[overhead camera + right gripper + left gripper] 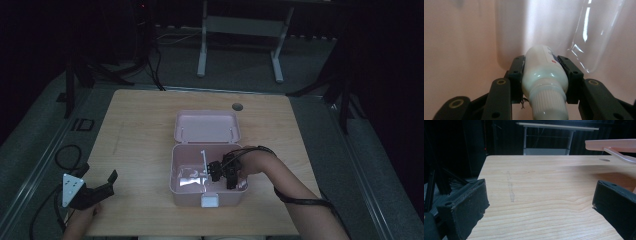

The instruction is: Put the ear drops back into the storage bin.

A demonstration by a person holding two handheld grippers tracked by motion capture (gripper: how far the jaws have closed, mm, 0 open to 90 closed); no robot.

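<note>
A pink plastic box (186, 195) stands open mid-table, its lid (206, 126) folded back. My right gripper (223, 173) reaches down into the box's right half. In the right gripper view its jaws are shut on a white bottle (543, 75) with a ribbed white cap (549, 105), held lengthwise between the pads just above the pink box floor (456, 62). My left gripper (97, 187) rests open at the table's front left, nothing between its fingers (464, 207). The box lid edge (614, 145) shows at the upper right of the left gripper view.
A clear plastic wrap or bag (190, 176) lies in the box's left half, also seen as clear plastic (589, 37). A white latch (210, 201) sits on the box front. The wooden table (140, 140) has a round hole (237, 106) at the back. Cables (65, 155) lie left of the table.
</note>
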